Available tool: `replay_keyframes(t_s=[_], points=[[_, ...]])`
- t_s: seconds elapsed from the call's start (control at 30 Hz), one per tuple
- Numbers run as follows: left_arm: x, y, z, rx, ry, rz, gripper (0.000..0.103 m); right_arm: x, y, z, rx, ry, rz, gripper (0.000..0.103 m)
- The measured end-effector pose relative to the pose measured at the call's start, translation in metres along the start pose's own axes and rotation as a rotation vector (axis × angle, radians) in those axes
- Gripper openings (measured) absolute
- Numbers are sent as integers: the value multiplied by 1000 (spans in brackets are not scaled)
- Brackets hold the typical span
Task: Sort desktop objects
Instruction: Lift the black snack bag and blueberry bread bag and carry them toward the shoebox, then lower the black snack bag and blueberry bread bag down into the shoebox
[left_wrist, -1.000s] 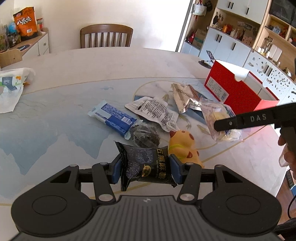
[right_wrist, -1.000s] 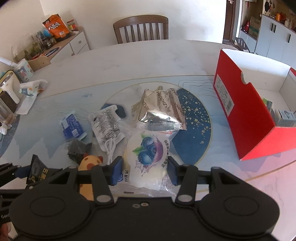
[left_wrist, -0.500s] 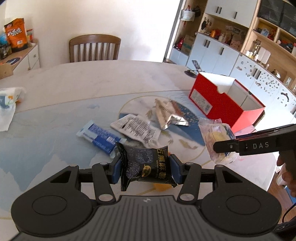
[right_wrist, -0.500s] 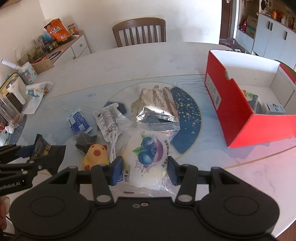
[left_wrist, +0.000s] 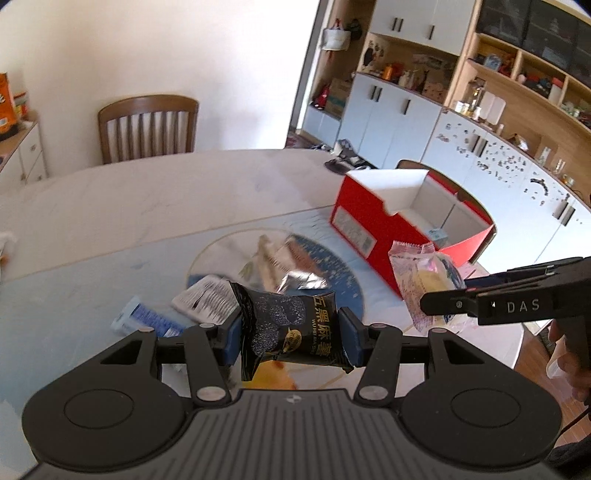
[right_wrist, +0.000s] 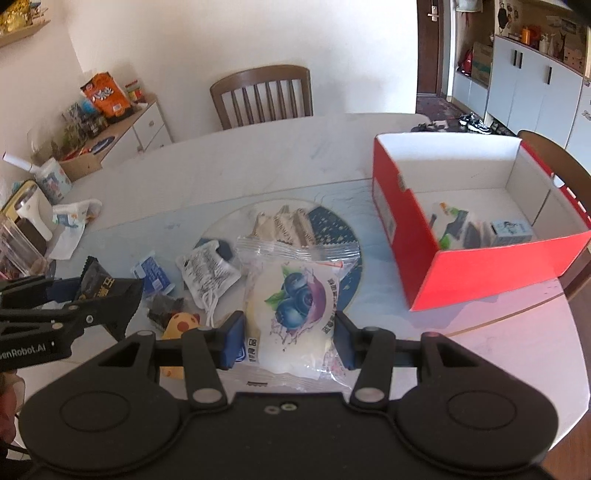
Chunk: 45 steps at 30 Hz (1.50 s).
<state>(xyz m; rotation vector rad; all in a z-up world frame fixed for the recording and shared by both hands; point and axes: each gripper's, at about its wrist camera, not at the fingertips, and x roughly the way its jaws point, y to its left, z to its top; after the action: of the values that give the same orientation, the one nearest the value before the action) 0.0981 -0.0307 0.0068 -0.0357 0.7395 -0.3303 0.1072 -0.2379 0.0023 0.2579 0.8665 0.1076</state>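
My left gripper (left_wrist: 290, 338) is shut on a black snack packet (left_wrist: 291, 328) and holds it above the table. In the right wrist view the same black snack packet (right_wrist: 99, 288) shows at the left, pinched in the left gripper (right_wrist: 79, 299). My right gripper (right_wrist: 290, 341) is shut on a clear blueberry bread packet (right_wrist: 295, 306), also lifted; the blueberry bread packet (left_wrist: 424, 280) appears at the right of the left wrist view. An open red box (right_wrist: 436, 236) with several small items inside stands at the right. The red box (left_wrist: 373, 221) lies beyond both packets.
On the table lie a silver foil packet (right_wrist: 284, 225), a white packet (right_wrist: 207, 269), a blue packet (right_wrist: 151, 271), a dark wrapper (right_wrist: 162, 306) and a yellow toy (right_wrist: 181, 323). A wooden chair (right_wrist: 262, 96) stands behind. Clutter (right_wrist: 44, 206) crowds the left edge.
Both grippers have risen with their packets and shifted toward the red box, which now sits nearer and shows its inside. The loose items on the table have dropped lower and farther off.
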Motion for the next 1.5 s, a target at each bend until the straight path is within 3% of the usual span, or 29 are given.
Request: replay_keyframes(t_s=[0.63, 1.5], points=[[31, -72, 60, 102, -52, -93, 52, -36, -64, 22, 61, -65, -44, 49], [125, -180, 120, 212, -33, -170, 52, -38, -176, 73, 25, -80, -82, 49]])
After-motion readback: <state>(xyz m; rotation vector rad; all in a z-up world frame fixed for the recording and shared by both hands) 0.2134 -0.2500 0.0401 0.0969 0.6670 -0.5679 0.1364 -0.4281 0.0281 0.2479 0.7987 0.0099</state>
